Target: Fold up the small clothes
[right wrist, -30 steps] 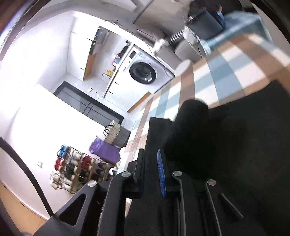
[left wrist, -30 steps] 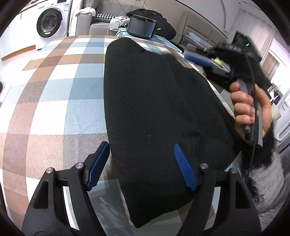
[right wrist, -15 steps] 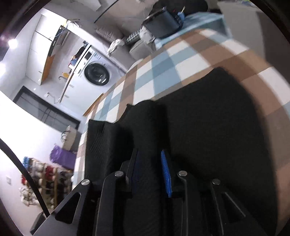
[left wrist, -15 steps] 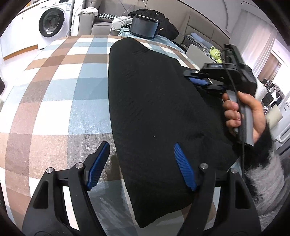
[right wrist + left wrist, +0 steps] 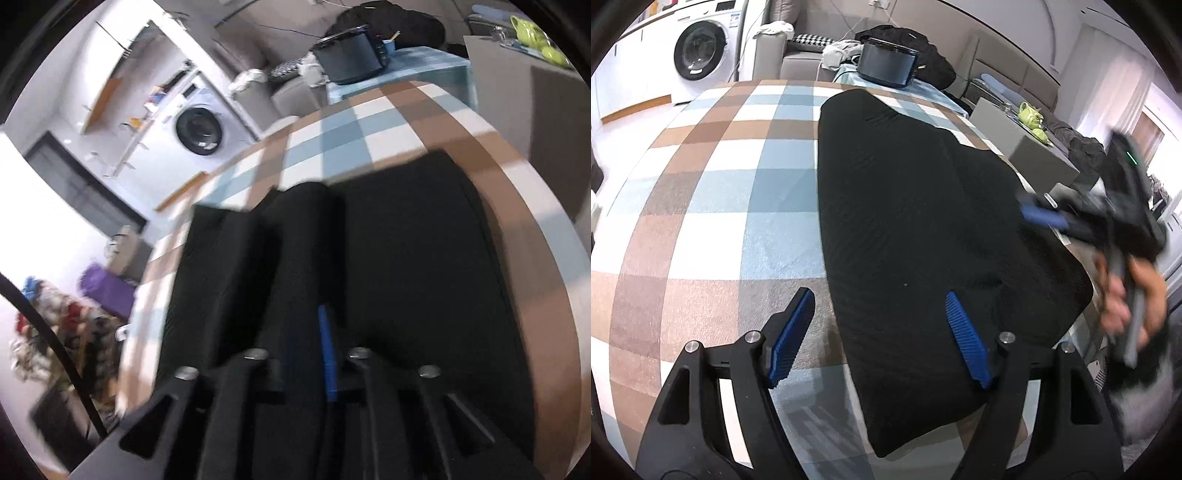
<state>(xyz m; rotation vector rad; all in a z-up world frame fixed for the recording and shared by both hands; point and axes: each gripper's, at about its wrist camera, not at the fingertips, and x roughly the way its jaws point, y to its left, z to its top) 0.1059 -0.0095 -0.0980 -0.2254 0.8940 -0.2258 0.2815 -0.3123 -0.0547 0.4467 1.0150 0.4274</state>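
A black garment point(image 5: 916, 229) lies lengthwise on the checked tablecloth point(image 5: 720, 192), its right side folded over. My left gripper point(image 5: 879, 332) hovers open above the garment's near end: one pad is over the cloth, the other over the fabric, and nothing is held. My right gripper point(image 5: 1039, 214), blurred, is at the garment's right edge with a hand point(image 5: 1126, 302) on its handle. In the right wrist view its jaws are opening around a raised ridge of the black garment point(image 5: 406, 258). That ridge runs between the right gripper's point(image 5: 308, 325) fingers, and the pads look clear of it.
A washing machine point(image 5: 701, 51) stands beyond the table's far left. A dark pot point(image 5: 886, 66) sits on a light blue surface behind the far edge. A grey box point(image 5: 1030, 147) with green items is at the right. The table's right edge runs close to the garment.
The right gripper came down onto the garment with the fold, then drew back toward the right edge while its jaws widened. The left gripper stayed put and open.
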